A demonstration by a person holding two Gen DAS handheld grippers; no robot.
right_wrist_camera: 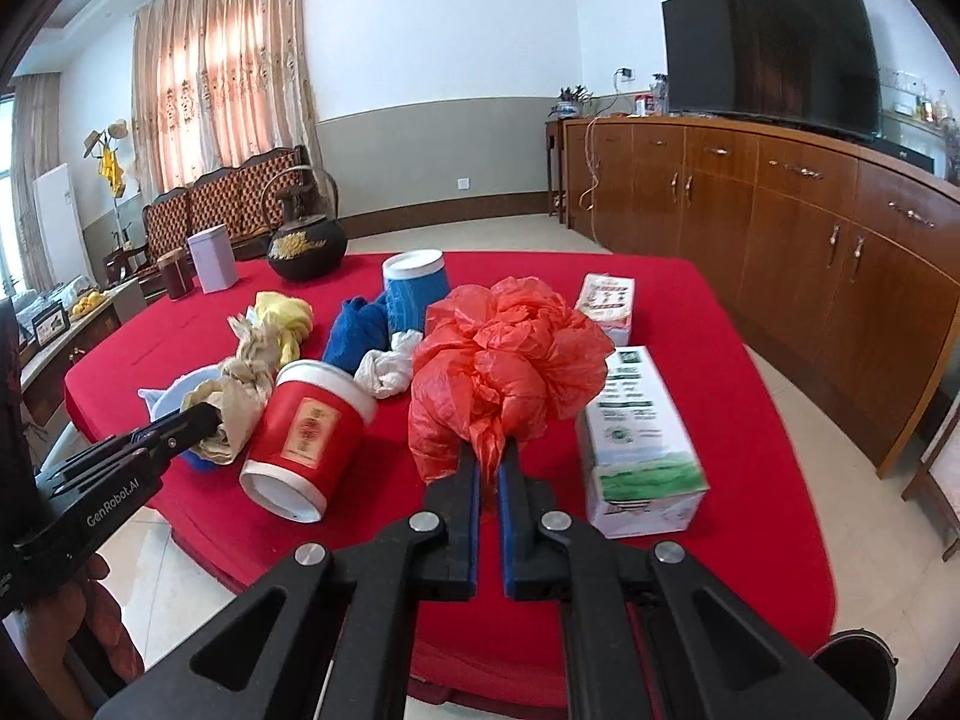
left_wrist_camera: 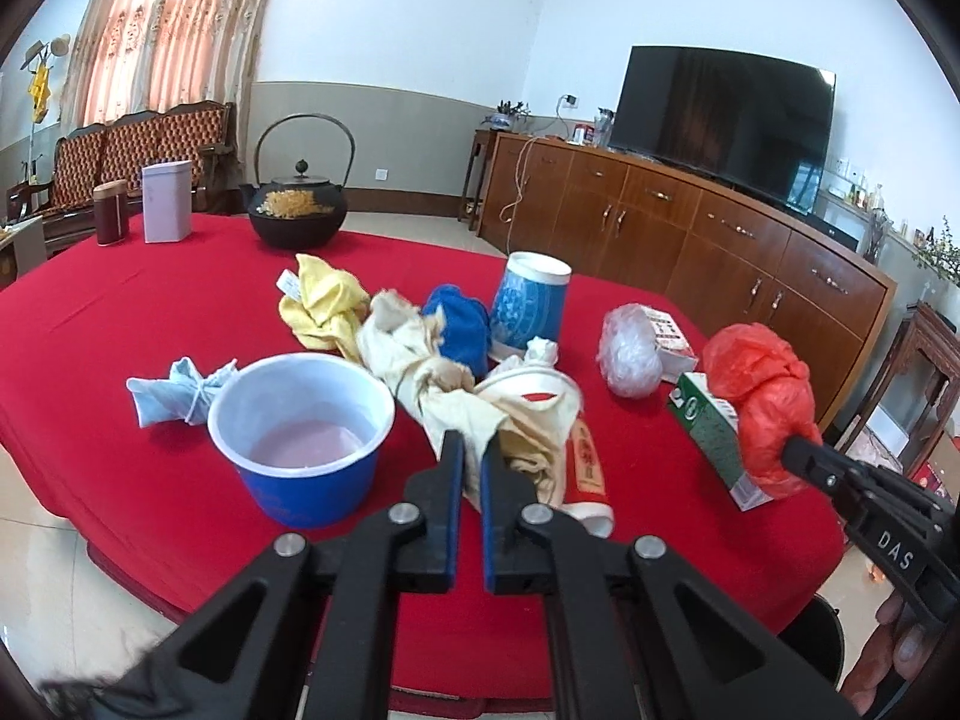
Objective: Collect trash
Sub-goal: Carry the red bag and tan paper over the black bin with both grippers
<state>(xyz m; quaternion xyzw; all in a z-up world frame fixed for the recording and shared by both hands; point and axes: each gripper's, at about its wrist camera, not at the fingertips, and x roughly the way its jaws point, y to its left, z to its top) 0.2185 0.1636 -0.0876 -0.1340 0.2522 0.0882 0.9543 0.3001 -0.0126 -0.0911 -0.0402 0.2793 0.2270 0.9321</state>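
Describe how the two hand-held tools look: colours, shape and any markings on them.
Both tools are black, with angular linked arms joined by round silver pins and two straight fingers lined with blue pads. The left tool carries white "GenRobot.AI" lettering on its side, seen from the right wrist. The right tool shows white letters "DAS". No sleeves or cables are visible.

A crumpled red plastic bag (right_wrist_camera: 504, 360) fills the frame centre, pinched at its neck. A knotted beige cloth (left_wrist_camera: 444, 372) sprawls mid-frame, its end clamped. A red cup (right_wrist_camera: 306, 432) lies tipped at left-centre.
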